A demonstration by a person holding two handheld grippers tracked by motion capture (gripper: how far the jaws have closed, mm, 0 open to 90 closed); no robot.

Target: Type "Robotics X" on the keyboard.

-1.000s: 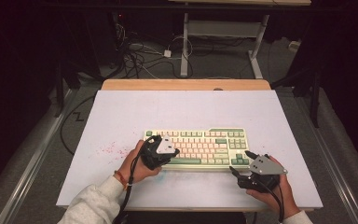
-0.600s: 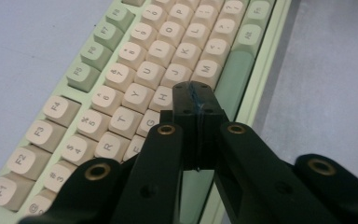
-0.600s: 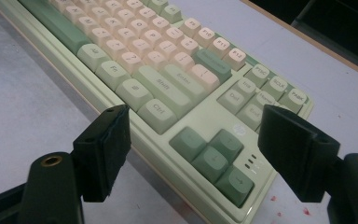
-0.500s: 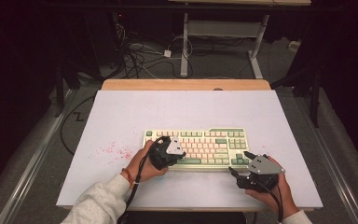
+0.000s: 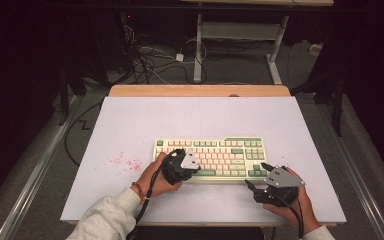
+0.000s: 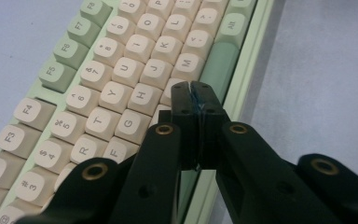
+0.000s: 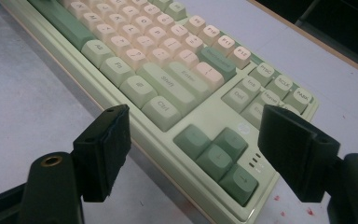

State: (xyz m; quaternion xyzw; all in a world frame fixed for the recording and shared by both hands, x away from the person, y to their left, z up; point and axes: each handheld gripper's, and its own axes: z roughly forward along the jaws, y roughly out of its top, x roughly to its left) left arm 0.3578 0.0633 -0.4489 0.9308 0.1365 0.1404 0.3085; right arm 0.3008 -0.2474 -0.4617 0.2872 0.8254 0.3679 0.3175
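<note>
A cream and green keyboard lies on the white table, near its front edge. My left gripper is over the keyboard's front left part, held from the left. In the left gripper view the keyboard runs off to the upper left. My left gripper is shut with nothing between its pads. Its tips are at a cream key in the lowest letter row, beside the green space bar. I cannot tell if they touch the key. My right gripper stands open by the keyboard's front right corner. In its own view my right gripper frames the green arrow keys.
Red specks dot the table left of the keyboard. A wooden strip runs along the table's far edge. Beyond it are floor cables and a desk frame. The front table edge is just behind both hands.
My left gripper has edged a little to the right along the keyboard's front rows. The right gripper and the keyboard have stayed where they were.
</note>
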